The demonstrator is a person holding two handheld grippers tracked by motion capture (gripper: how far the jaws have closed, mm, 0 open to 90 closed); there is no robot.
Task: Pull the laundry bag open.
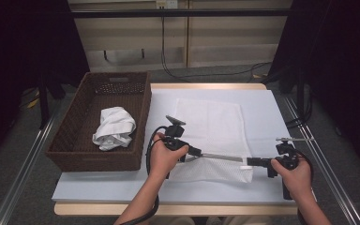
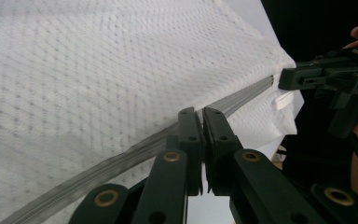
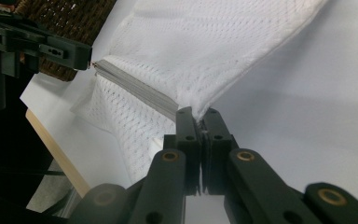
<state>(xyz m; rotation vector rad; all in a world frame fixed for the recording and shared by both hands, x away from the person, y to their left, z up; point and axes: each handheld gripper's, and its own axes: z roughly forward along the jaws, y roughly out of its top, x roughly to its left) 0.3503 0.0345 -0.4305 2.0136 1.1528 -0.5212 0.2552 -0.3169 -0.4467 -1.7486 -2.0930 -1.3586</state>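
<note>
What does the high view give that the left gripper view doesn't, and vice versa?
High view alone: the wicker basket holding a crumpled white cloth, plus the table edge. Left gripper view alone: the left gripper seen close, jaws shut on the grey zipper strip, and the mesh weave. Shared: the white mesh bag, its strip pulled taut, and the right gripper at the other end.

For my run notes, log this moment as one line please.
left claw: shut on mesh laundry bag | right claw: shut on mesh laundry bag | zipper edge: stretched between claws | wicker basket: holds crumpled white cloth
</note>
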